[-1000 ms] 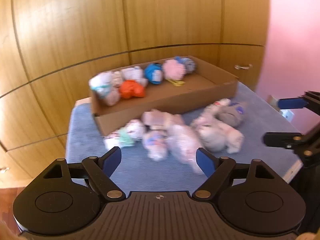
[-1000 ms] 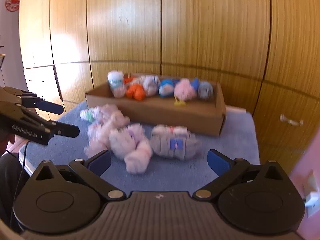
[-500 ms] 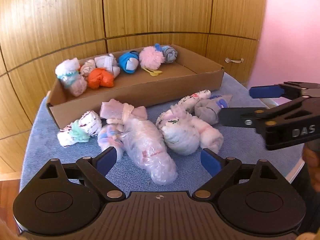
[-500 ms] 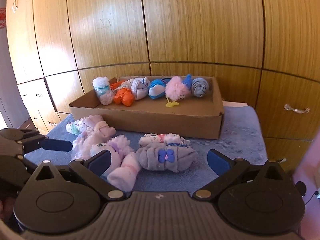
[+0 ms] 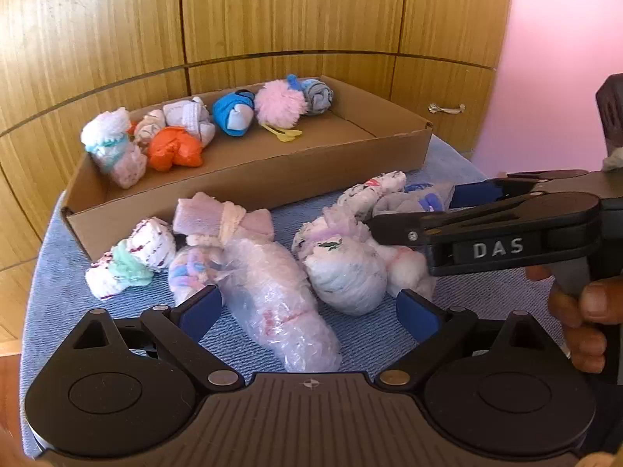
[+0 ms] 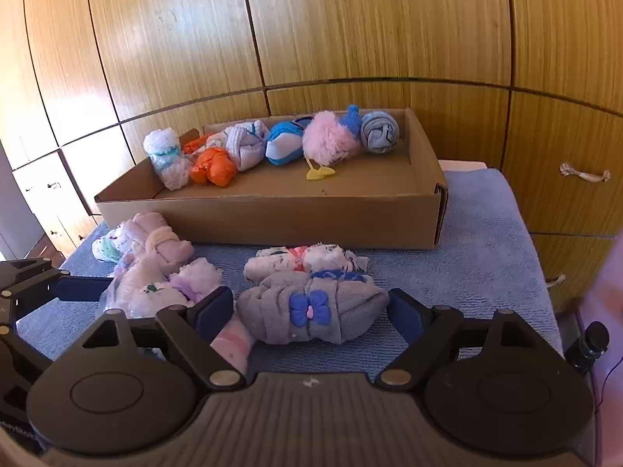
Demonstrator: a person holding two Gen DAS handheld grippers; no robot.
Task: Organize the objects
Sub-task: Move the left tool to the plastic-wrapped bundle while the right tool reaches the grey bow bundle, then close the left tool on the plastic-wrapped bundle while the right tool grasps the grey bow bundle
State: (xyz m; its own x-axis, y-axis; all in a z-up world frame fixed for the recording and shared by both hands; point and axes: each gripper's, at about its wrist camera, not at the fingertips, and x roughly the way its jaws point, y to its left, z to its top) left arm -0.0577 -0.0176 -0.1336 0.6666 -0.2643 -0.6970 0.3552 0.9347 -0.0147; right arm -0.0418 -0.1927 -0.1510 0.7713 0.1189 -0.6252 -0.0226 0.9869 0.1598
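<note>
Nearest the lens in the right wrist view, the right gripper [image 6: 310, 313] has come forward and down since a second ago, and its jaws now stand wide apart on either side of the grey rolled sock bundle with a blue flower [image 6: 311, 309], not yet touching it; I judge this bundle is the next one to go into the box. The left gripper [image 5: 309, 307] has likewise closed in, its jaws apart and empty around the near end of the clear plastic-wrapped pale roll [image 5: 272, 292]. Both sit on the blue towel-covered tabletop [image 6: 486, 241]. About eight loose bundles remain there, though the heap at nine o'clock overlaps and the count is unsure; one white patterned roll [image 6: 303, 258] lies just behind the grey one. Farther off at twelve o'clock, the shallow brown cardboard box [image 6: 272, 220] holds about eight items along its back wall, among them an orange bundle [image 6: 212, 167] and a fluffy pink ball [image 6: 327, 138].
</note>
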